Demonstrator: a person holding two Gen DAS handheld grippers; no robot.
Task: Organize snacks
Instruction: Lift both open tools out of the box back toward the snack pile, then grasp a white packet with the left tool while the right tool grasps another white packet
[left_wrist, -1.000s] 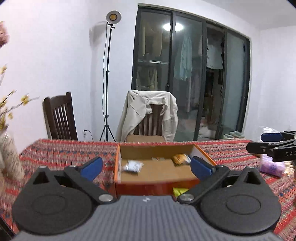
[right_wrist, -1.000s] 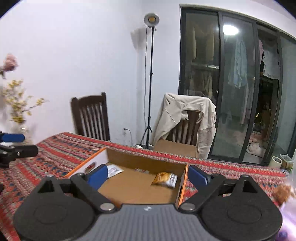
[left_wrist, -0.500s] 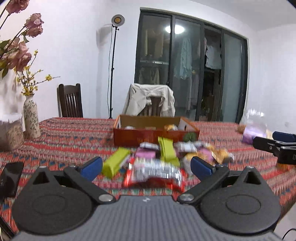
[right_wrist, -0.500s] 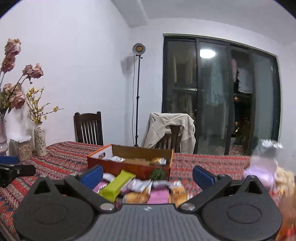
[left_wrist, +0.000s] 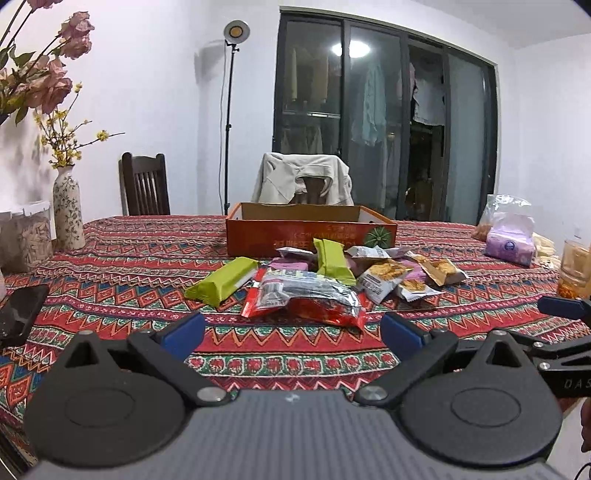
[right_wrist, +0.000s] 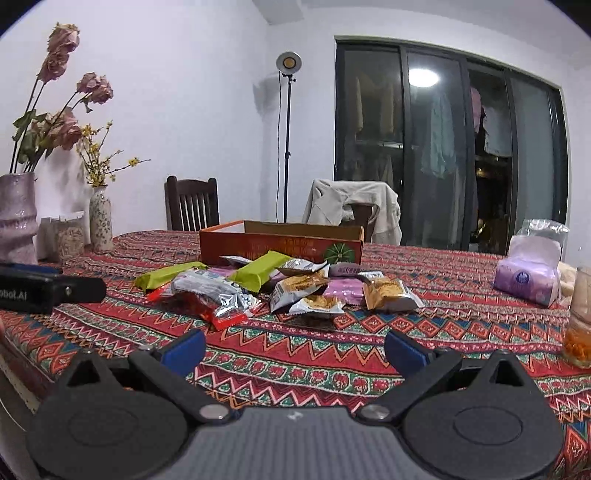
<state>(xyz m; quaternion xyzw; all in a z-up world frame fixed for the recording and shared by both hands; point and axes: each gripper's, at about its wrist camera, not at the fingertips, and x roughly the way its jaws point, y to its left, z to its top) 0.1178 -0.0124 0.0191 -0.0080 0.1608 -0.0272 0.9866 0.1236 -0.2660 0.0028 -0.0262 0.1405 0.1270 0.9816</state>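
Observation:
An orange cardboard box (left_wrist: 310, 230) (right_wrist: 280, 245) stands open-topped in the middle of the patterned tablecloth. In front of it lies a heap of snack packets: a red and silver bag (left_wrist: 306, 297) (right_wrist: 207, 291), two green bars (left_wrist: 223, 280) (left_wrist: 332, 260) (right_wrist: 258, 273), purple packs (right_wrist: 343, 286) and biscuit packets (left_wrist: 384, 277) (right_wrist: 388, 291). My left gripper (left_wrist: 291, 336) is open and empty near the table's front edge, just short of the red bag. My right gripper (right_wrist: 293, 349) is open and empty too, a little back from the biscuit packets.
A dark phone (left_wrist: 20, 314) lies at the left edge. Flower vases (left_wrist: 68, 210) (right_wrist: 18, 218) and a jar (left_wrist: 26, 236) stand at the far left. A purple tissue pack (right_wrist: 526, 277) and a glass (right_wrist: 580, 317) sit on the right. Two chairs stand behind the table.
Both grippers have drawn back and down from over the box to the table's near edge. The snack heap has come into view in front of them. Both stayed open.

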